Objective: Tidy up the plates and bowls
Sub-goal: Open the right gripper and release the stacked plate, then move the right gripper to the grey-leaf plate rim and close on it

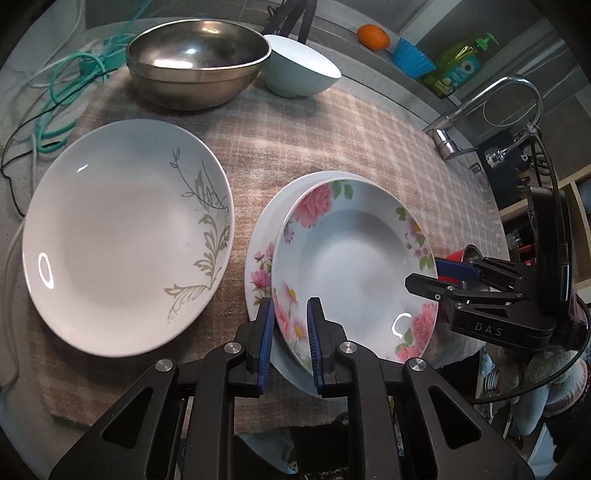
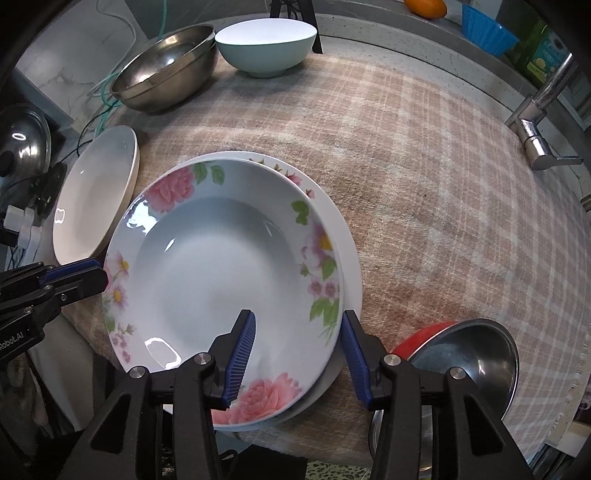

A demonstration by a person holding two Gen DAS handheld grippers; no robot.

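A deep pink-flowered plate lies on a larger flowered plate on the checked cloth. My left gripper is open, its jaws astride the near-left rims of the two plates. My right gripper is open, astride the top plate's right rim; it shows in the left wrist view. A white plate with a grey leaf pattern lies to the left. A steel bowl and a pale green bowl stand at the back.
A red-and-steel bowl sits at the cloth's near right edge. A tap stands at the right. An orange, a blue cup and a green soap bottle sit on the back ledge. Cables lie at the left.
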